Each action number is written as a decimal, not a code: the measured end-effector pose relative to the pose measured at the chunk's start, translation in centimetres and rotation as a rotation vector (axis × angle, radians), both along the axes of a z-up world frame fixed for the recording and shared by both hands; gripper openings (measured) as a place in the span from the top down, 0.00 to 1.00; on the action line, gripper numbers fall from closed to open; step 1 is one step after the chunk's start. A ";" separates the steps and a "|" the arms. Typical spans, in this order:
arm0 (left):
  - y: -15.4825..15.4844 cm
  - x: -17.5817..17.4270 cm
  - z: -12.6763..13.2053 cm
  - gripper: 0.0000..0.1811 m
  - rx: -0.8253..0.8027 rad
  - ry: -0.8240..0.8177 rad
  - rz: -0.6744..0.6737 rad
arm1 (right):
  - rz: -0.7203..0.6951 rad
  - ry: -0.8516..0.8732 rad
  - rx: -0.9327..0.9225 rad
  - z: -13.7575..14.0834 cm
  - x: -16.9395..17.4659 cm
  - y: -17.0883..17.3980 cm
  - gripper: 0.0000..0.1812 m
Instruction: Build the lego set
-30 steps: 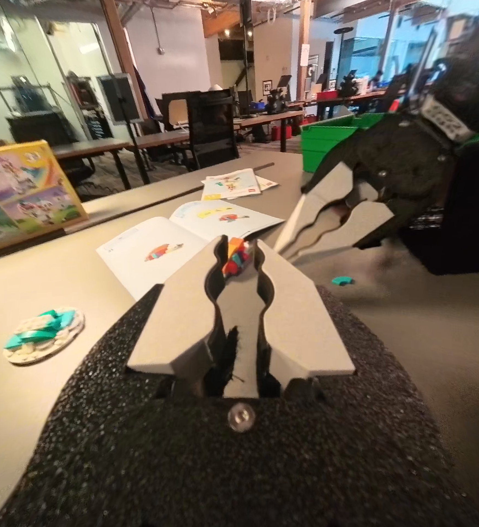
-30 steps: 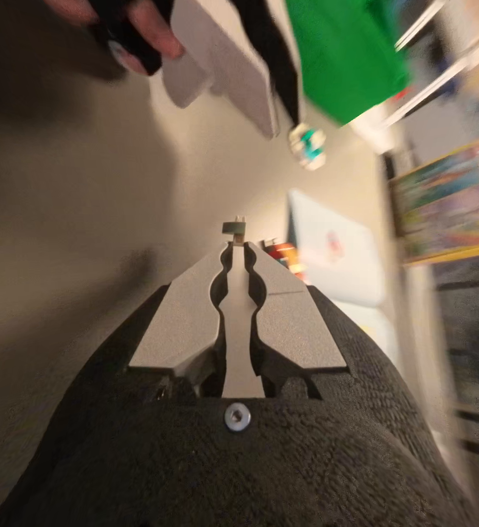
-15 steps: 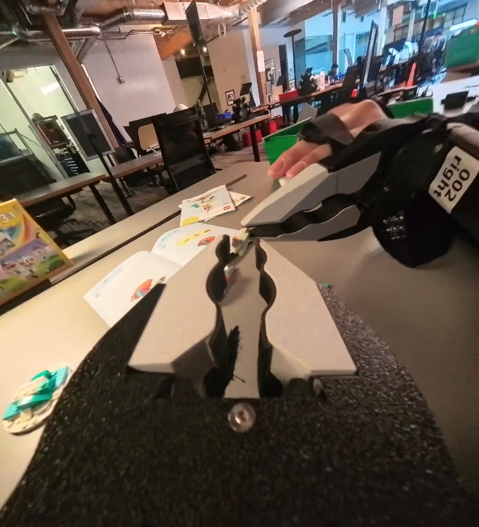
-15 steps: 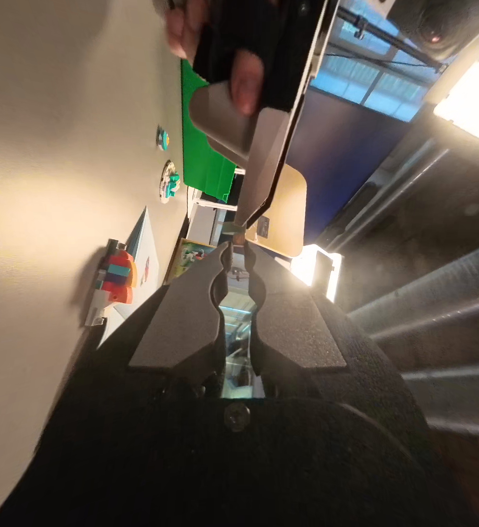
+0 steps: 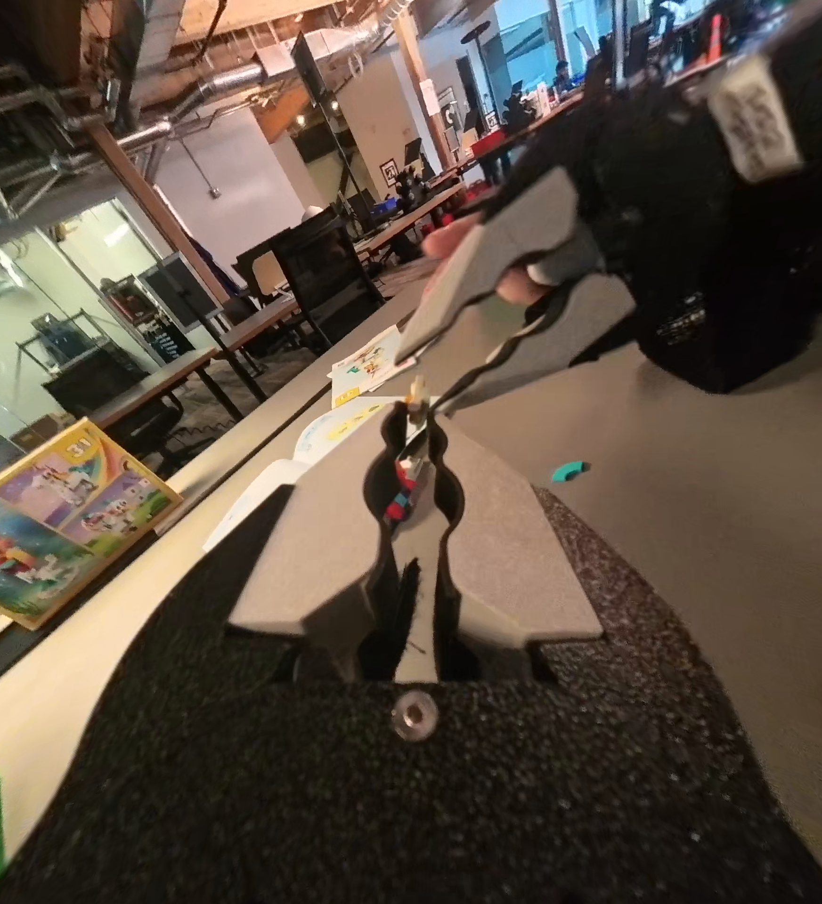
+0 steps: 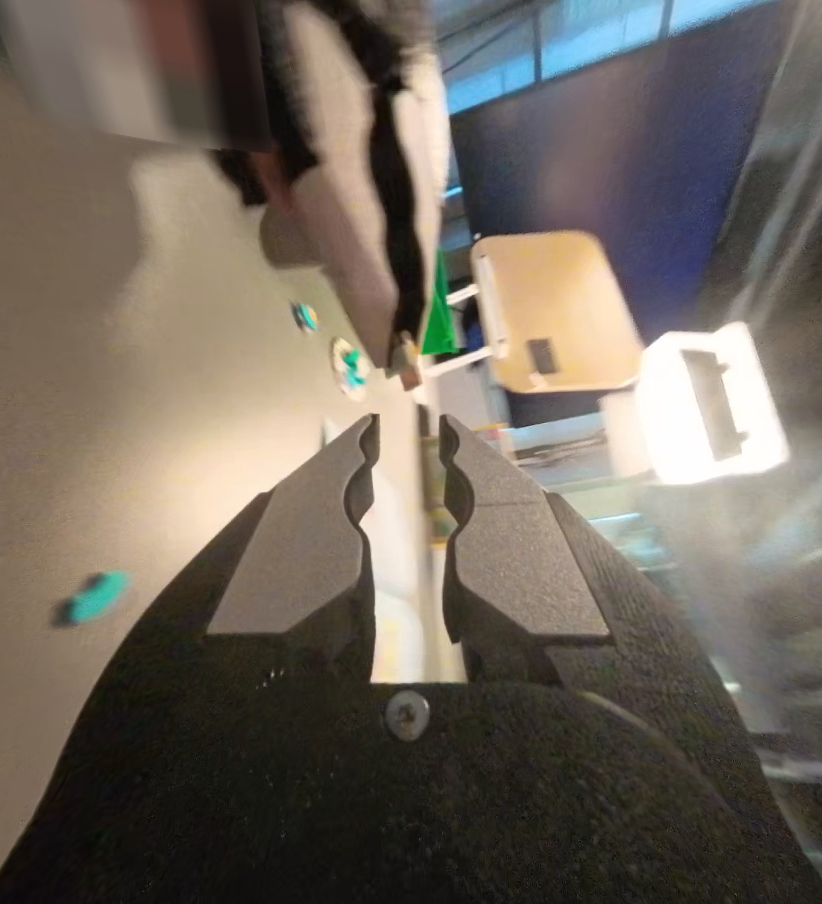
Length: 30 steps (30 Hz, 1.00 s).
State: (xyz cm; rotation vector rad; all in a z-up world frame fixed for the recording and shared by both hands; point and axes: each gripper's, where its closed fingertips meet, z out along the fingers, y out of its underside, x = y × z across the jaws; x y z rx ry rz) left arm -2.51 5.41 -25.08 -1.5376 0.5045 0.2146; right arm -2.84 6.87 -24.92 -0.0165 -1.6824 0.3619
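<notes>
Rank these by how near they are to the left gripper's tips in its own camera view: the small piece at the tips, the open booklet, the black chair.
1. Small piece, at the left gripper's tips.
2. Booklet, just beyond, left, on the table.
3. Chair, far behind, past the table edge.

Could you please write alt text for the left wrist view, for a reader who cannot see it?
The left gripper, held above a grey table, pinches a small pale piece at its tips, while the right gripper hangs open just beyond it. An open instruction booklet, a colourful set box and a loose teal piece lie on the table.
</notes>
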 end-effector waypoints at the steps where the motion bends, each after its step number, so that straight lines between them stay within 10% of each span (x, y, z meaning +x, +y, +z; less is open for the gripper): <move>1: -0.1 0.1 0.0 0.97 0.012 0.024 -0.009 | 0.014 -0.075 -0.188 0.2 0.1 0.2 0.87; 7: -0.6 1.0 -0.4 0.97 0.061 0.175 -0.049 | 0.360 -0.848 -1.455 2.5 2.6 -0.9 0.88; 30: -0.9 3.0 -0.7 0.97 0.096 0.285 -0.110 | 0.333 -1.067 -1.476 -0.7 3.5 -3.3 0.96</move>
